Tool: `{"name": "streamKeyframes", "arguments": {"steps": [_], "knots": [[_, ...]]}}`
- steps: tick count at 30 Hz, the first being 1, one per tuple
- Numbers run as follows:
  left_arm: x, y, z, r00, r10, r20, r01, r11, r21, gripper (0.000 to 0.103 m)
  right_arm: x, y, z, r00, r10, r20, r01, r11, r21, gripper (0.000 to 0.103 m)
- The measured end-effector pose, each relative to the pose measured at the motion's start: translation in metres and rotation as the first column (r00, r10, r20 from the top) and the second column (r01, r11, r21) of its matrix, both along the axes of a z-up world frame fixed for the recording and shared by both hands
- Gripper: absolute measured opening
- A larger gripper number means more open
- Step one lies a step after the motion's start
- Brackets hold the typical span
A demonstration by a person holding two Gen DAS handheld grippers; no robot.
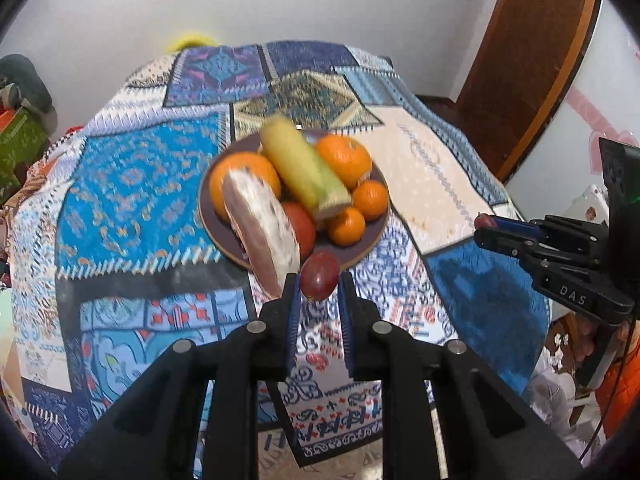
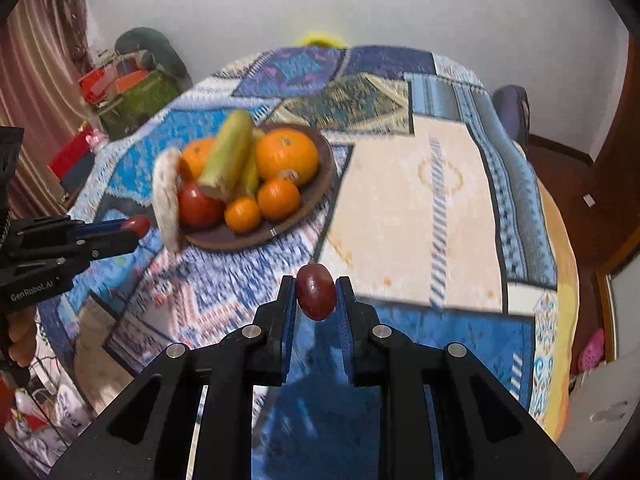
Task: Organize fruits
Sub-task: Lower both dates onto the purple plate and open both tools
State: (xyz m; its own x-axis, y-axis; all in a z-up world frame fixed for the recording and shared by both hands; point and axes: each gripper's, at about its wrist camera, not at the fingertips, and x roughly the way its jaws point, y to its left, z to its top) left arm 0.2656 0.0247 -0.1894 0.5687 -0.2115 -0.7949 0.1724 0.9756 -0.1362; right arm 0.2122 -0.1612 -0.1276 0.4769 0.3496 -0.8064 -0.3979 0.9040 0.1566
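Red grapes sit pinched in both tools: the left gripper [image 1: 319, 280] clamps one grape [image 1: 319, 276] just off the near rim of the brown plate [image 1: 362, 250], while the right gripper [image 2: 316, 294] clamps another grape [image 2: 315, 296] well out toward the tablecloth's right side. Both grapes stand upright between the pads. My judgement: the left hand is nearer the plate.
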Motion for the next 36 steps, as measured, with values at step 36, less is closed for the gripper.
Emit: {"name": "streamKeyframes", "arguments": {"steps": [36], "knots": [[0.073, 0.011, 0.013, 0.994, 0.044, 0.105, -0.046, 0.999, 0.017, 0.018, 0.082, 0.073, -0.011, 0.996, 0.093, 0.000, -0.092, 0.989, 0.114, 0.018]]}}
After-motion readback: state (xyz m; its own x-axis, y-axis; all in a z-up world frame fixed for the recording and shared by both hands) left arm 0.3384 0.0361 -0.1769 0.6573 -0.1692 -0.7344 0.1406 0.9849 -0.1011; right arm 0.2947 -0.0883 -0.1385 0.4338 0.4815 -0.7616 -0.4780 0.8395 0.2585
